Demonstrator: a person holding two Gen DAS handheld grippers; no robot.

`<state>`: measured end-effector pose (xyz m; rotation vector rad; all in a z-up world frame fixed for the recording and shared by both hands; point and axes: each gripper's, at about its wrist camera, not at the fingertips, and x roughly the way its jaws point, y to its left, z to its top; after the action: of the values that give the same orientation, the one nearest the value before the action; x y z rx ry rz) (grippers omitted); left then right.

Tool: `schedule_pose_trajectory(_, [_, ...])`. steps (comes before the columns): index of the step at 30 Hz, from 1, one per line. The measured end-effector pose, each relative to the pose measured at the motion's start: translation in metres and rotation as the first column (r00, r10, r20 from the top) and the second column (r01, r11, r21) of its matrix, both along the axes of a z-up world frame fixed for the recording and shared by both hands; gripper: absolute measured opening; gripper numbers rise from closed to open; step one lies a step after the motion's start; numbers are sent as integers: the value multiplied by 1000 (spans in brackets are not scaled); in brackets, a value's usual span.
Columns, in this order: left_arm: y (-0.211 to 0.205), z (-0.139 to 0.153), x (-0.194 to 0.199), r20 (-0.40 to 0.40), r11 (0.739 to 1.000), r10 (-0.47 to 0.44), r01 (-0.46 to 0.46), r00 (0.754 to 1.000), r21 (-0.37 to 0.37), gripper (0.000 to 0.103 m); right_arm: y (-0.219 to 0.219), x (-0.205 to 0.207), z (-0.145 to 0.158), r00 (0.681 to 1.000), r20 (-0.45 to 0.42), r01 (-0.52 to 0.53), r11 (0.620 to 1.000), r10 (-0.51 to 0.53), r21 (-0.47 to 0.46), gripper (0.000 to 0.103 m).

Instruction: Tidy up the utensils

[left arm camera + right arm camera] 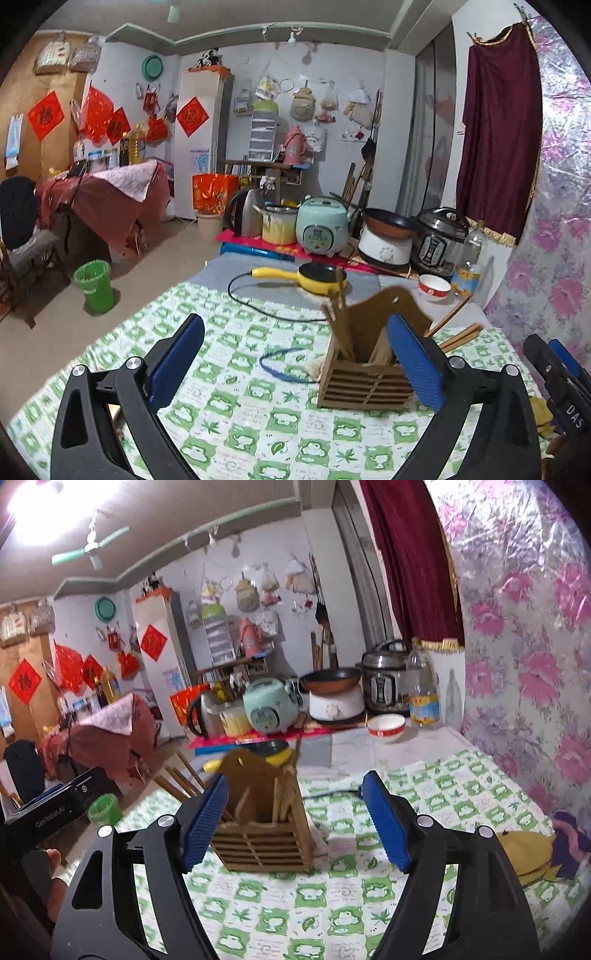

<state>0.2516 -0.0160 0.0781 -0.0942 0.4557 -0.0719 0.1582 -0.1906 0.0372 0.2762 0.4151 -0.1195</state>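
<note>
Both grippers spread wide, nothing held. Left gripper [295, 354] over the green-check cloth [236, 417], its right finger [415, 365] in front of the wooden holder [364, 380] and covering part of it. Holder stands upright on the cloth, chopsticks [338, 325] sticking up in its left compartment, more chopsticks [458, 336] lying just behind it to the right. Blue band [282, 363] lies just left of the holder, black cord [258, 306] runs behind it to a yellow pan [314, 277]. Right gripper [295, 819] faces the same holder [262, 845], left finger [205, 821] overlapping its left edge; loose chopsticks [181, 779] behind that finger. Bowl [386, 728], bottle [424, 692], cookers [334, 698] well behind along the back. Yellow cloth [528, 856] on the cloth at right
</note>
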Motion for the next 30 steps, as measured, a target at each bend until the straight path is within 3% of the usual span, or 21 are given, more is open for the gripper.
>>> schedule_pose_trajectory(6, [-13, -37, 9, -40, 991, 35, -30, 999, 129, 97, 9, 15, -39, 995, -101, -17, 998, 10, -65, 76])
schedule_pose_trajectory(14, [-26, -54, 0, -20, 977, 3, 1, 1000, 215, 97, 10, 10, -47, 995, -96, 7, 998, -13, -59, 80])
schedule_pose_trajectory(24, [-12, -55, 8, -69, 990, -1, 11, 998, 144, 97, 18, 15, -56, 990, -138, -3, 996, -8, -84, 81])
schedule_pose_trajectory(30, [-14, -54, 5, -54, 987, 3, 6, 999, 162, 97, 24, 15, -57, 990, -144, -16, 995, 2, -98, 82])
